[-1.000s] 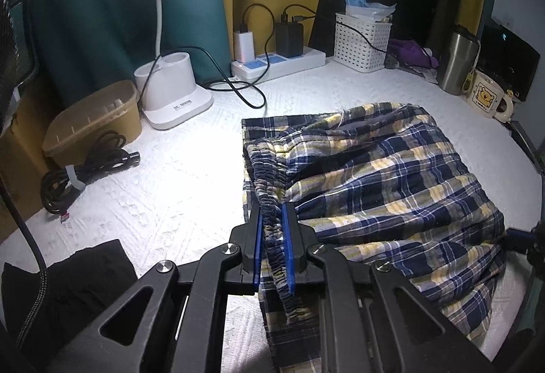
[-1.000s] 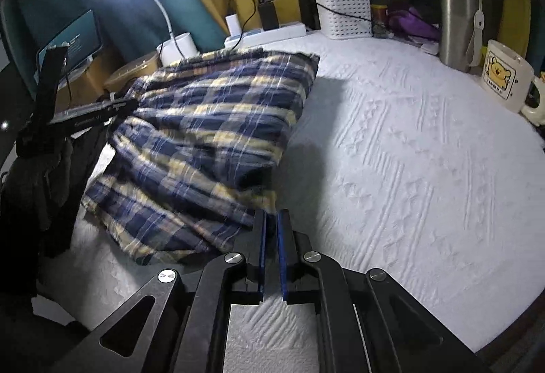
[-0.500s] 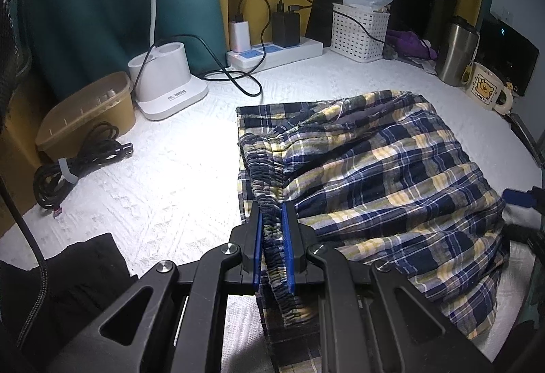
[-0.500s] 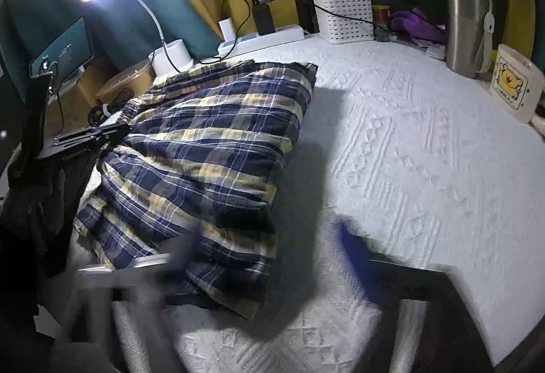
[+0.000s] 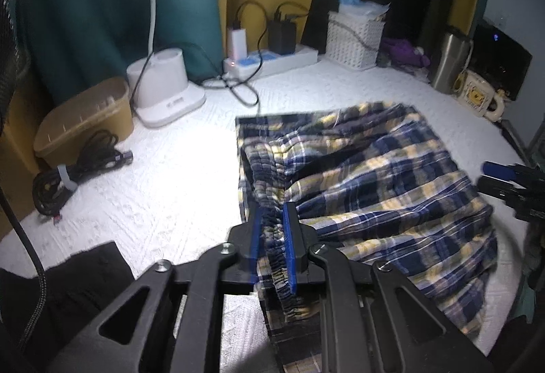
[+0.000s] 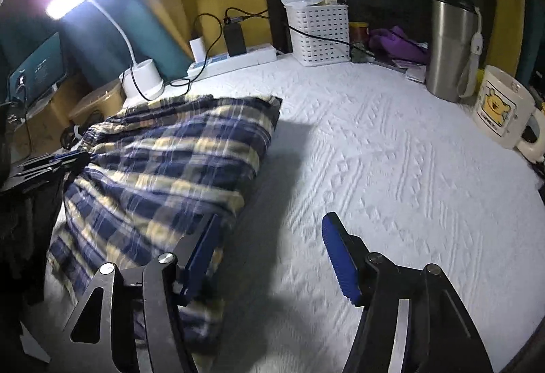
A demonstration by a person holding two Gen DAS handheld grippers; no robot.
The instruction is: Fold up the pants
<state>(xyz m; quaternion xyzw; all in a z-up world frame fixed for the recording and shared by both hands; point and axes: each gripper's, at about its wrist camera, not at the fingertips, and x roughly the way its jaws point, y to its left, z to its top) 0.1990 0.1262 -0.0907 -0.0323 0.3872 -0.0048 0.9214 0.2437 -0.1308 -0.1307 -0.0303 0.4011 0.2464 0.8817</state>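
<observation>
The blue, yellow and white plaid pants (image 5: 368,175) lie folded over on the white textured table cover (image 5: 163,196). My left gripper (image 5: 272,230) is shut on the gathered elastic waistband (image 5: 269,179) at the pants' left edge. My right gripper (image 6: 272,240) is open and holds nothing; its left finger lies over the near right corner of the pants (image 6: 163,161). In the left wrist view the right gripper (image 5: 507,182) shows at the pants' right edge. In the right wrist view the left gripper (image 6: 68,158) shows at the waistband.
At the back stand a white lamp base (image 5: 163,83), a power strip with chargers (image 5: 269,56), a white basket (image 5: 354,39), a steel tumbler (image 6: 449,46) and a bear mug (image 6: 500,110). A tan box (image 5: 85,114) and coiled black cable (image 5: 78,165) sit left. Dark cloth (image 5: 68,288) lies near left.
My right gripper has opened and let go of the pants' right corner, and the cloth has dropped onto the table. My left gripper stays shut on the waistband, which has lowered slightly.
</observation>
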